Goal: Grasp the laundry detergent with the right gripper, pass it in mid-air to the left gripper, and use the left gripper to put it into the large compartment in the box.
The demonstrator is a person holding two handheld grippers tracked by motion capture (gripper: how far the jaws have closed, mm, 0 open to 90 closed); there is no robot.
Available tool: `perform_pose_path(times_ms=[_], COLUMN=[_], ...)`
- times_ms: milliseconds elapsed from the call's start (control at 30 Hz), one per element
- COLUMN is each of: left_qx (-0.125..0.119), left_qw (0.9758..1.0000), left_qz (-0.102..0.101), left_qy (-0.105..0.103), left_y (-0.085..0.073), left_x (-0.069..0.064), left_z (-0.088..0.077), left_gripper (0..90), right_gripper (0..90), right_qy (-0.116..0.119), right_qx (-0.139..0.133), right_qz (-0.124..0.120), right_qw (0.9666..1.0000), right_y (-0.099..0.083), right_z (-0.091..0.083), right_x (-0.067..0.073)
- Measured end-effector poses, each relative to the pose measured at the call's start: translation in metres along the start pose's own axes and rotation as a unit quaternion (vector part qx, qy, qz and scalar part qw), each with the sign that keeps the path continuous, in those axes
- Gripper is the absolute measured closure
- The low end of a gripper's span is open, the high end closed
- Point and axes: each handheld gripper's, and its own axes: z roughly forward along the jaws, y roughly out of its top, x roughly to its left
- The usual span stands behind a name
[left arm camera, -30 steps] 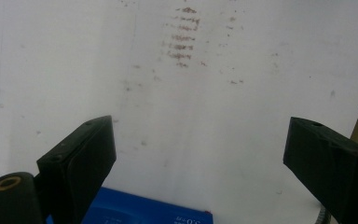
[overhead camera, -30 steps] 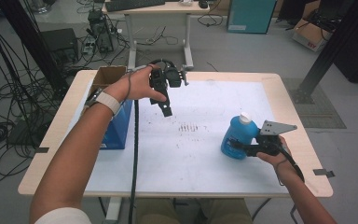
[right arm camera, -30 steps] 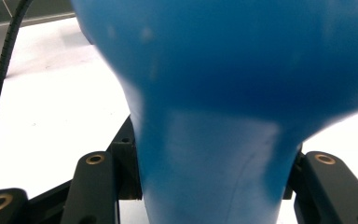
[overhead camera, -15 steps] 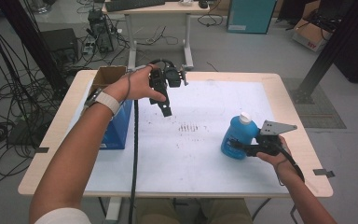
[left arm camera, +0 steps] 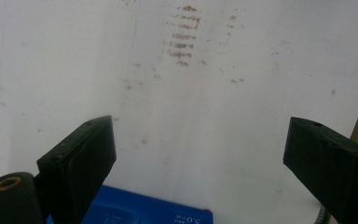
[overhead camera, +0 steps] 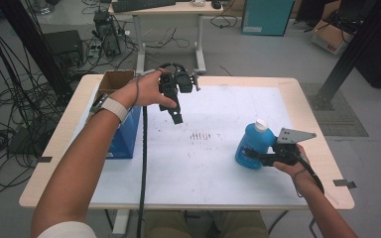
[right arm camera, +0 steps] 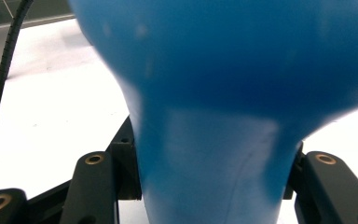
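A blue plastic bottle [overhead camera: 250, 145] with a white cap stands at the right side of the white table top [overhead camera: 213, 163]. My right gripper [overhead camera: 254, 155] comes in from the right and is shut on its lower body. In the right gripper view the bottle [right arm camera: 214, 84] sits tight between the two black jaws of that gripper [right arm camera: 209, 163]. My left gripper [overhead camera: 177, 118] hangs above the far left of the table and points down. Its jaws stand wide open with nothing between them, and in the left gripper view that gripper [left arm camera: 198, 135] looks down on bare table.
A blue box [overhead camera: 124, 136] stands at the table's left edge, with an open cardboard box [overhead camera: 114, 79] behind it; the blue box's top [left arm camera: 144, 212] lies below my left jaws. Dark smudges [overhead camera: 201, 135] mark the middle of the table. A black cable [overhead camera: 143, 163] trails from the left gripper.
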Motion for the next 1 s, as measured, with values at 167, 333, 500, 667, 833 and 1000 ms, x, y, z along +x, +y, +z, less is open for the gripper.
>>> perform_pose_path(times_ms=[167,333,500,667,833,1000], left_qx=[-0.003,-0.002,-0.003,-0.003,-0.003,-0.003], left_qw=[1.0000,1.0000,1.0000,1.0000,1.0000,1.0000], left_qz=[-0.002,-0.003,-0.002,-0.002,-0.003,-0.004], left_qy=[0.004,0.001,0.004,0.003,0.001,0.003], left_y=[-0.0004,-0.0006,-0.0002,0.0000,-0.0006,-0.0011], left_x=[-0.0006,-0.0007,-0.0008,-0.0006,-0.0008,-0.0009], left_z=[0.0003,-0.0003,0.0001,0.0000,-0.0002,-0.0003], left_gripper=[9.6,9.6,9.6,9.6,9.6,9.6], right_gripper=[44.1,44.1,44.0,44.0,44.0,44.0], right_qy=[0.000,0.000,0.000,0.000,0.001,0.001], right_qx=[-0.001,-0.001,-0.003,-0.002,-0.002,-0.002], right_qz=[-0.001,0.001,0.000,0.001,0.001,0.001], right_qw=[1.0000,1.0000,1.0000,1.0000,1.0000,1.0000], right_y=[-0.0002,0.0000,-0.0005,-0.0004,-0.0004,-0.0005], right_z=[0.0001,0.0002,0.0003,0.0001,0.0002,0.0002], right_x=[-0.0001,-0.0001,-0.0001,0.0000,-0.0001,-0.0002])
